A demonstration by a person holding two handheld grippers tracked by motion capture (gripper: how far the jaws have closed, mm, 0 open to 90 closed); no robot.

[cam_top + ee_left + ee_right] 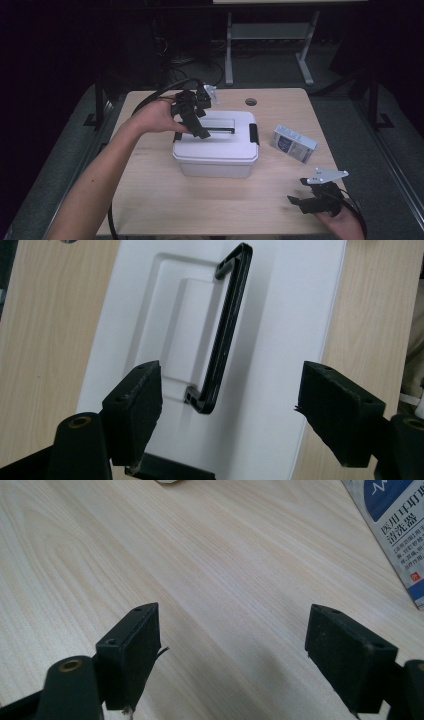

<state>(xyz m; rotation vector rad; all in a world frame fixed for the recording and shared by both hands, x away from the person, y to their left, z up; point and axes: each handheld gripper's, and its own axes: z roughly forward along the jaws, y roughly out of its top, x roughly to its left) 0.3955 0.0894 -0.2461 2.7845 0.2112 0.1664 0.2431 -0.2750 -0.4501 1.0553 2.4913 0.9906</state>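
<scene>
A white plastic storage box [220, 147] with black side latches stands in the middle of the wooden table [150, 195]. Its lid [280, 340] carries a black handle [227, 335], raised partly out of its recess. My left gripper [196, 124] hovers over the lid's left part, open, its jaws straddling the near end of the handle [220, 131] without touching it. My right gripper [306, 197] rests low near the table's front right corner, open, nothing between its jaws. A small blue-and-white carton [293, 143] lies right of the box; its printed corner [395, 535] lies ahead of the right gripper.
A round cable hole [251, 102] sits in the table behind the box. A black cable [150, 100] trails from the left gripper off the table's back left. A metal desk frame [270, 45] stands on the floor beyond the table.
</scene>
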